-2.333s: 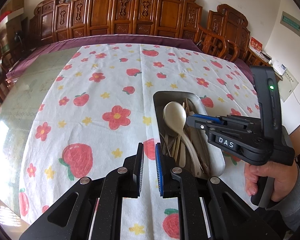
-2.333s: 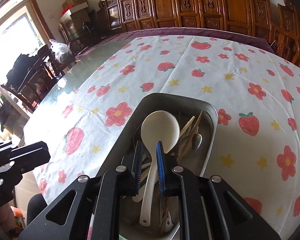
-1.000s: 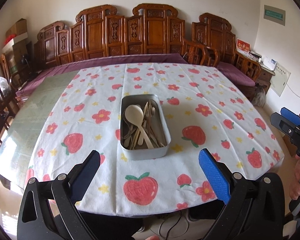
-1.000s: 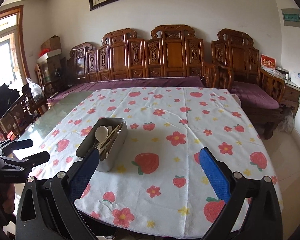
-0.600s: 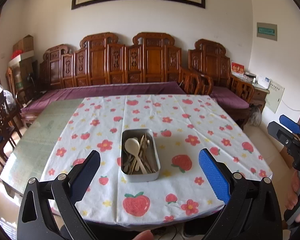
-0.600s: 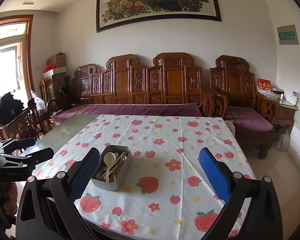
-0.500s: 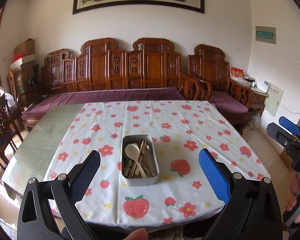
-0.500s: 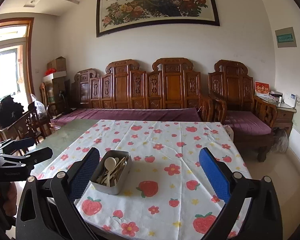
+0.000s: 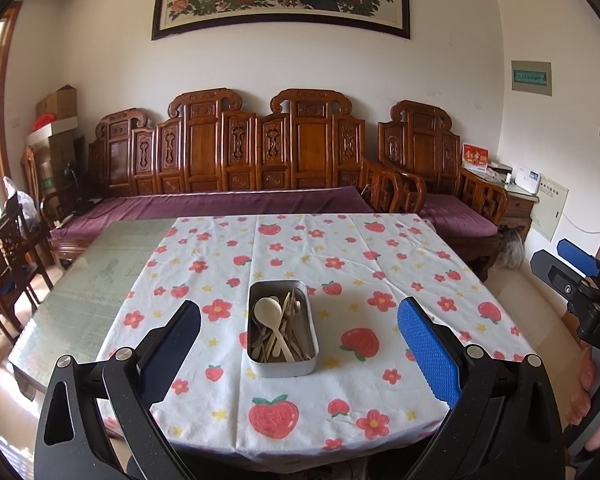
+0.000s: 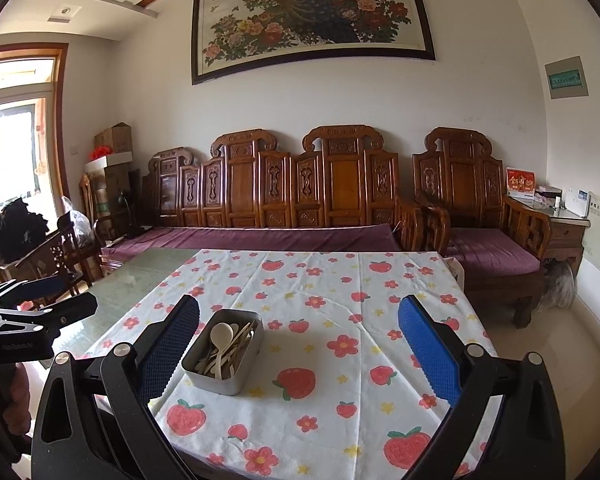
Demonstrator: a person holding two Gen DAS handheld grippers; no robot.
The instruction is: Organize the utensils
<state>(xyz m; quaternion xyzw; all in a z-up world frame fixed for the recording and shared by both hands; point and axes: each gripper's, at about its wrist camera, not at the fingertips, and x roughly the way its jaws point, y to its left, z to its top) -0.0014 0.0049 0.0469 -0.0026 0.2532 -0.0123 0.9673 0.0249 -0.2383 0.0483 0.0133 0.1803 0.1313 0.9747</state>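
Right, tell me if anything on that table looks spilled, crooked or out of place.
Nothing stands out. The metal tin sits flat on the strawberry tablecloth, with the white spoon and other utensils all inside it. Nothing lies loose on the cloth.

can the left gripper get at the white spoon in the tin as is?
Probably yes: left gripper is open and pulled back, and the spoon lies on top in the uncovered tin.

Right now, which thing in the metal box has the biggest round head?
The cream plastic spoon in the metal tin. Its wide, pale bowl sits on top of the pile, while the other utensils beside it are thin wooden sticks and small, darker metal pieces.
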